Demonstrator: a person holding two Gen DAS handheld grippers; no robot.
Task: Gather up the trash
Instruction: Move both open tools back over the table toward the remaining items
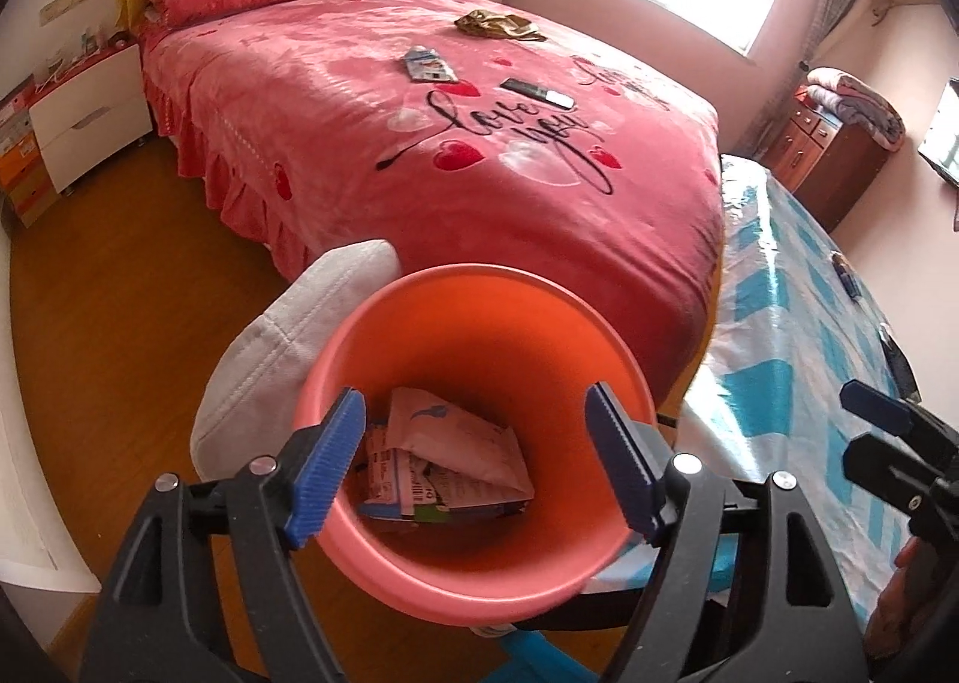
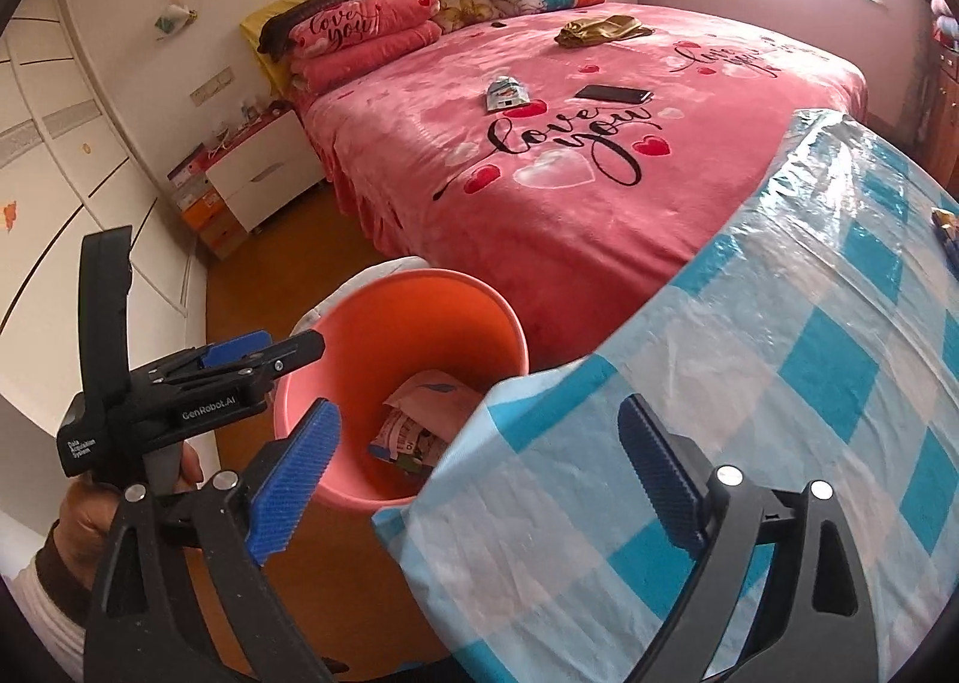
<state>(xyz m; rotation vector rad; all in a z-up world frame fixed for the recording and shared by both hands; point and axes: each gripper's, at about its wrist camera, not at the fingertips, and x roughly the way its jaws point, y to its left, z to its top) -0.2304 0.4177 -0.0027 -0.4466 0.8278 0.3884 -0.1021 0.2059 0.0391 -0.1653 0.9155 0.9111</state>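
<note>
A bedroom with a wooden floor, a window letting daylight in at the far right, and a big bed (image 1: 419,143) under a pink "love you" blanket filling the middle. Everything below is placed from that bed.

Left of it, by the headboard, stands a white nightstand (image 1: 90,125) with boxes stacked beside it. At the bed's foot corner sits the orange trash bin (image 1: 473,383), with a white bag or cloth (image 1: 287,359) tucked against its left side. Inside the bin lie crumpled wrappers (image 1: 455,443), so part of the collecting looks done. The left gripper (image 1: 473,455) hangs right over the bin mouth, jaws spread wide with nothing between them.

On the bed itself a blue-and-white wrapper (image 1: 428,65) lies mid-blanket; it looks like trash yet to be picked up. Just right of it is a dark phone (image 1: 536,92), and beyond that, toward the window, a crumpled gold cloth or bag (image 1: 500,23); whether that one is rubbish I cannot tell.

Right of the bed's foot, a table under a blue-checked plastic cloth (image 2: 779,383) juts in beside the bin. The right gripper (image 2: 479,479) hovers over its near corner, jaws also wide and empty. That corner overhangs part of the bin's rim in the right wrist view, so it may crowd any drop from that side.
</note>
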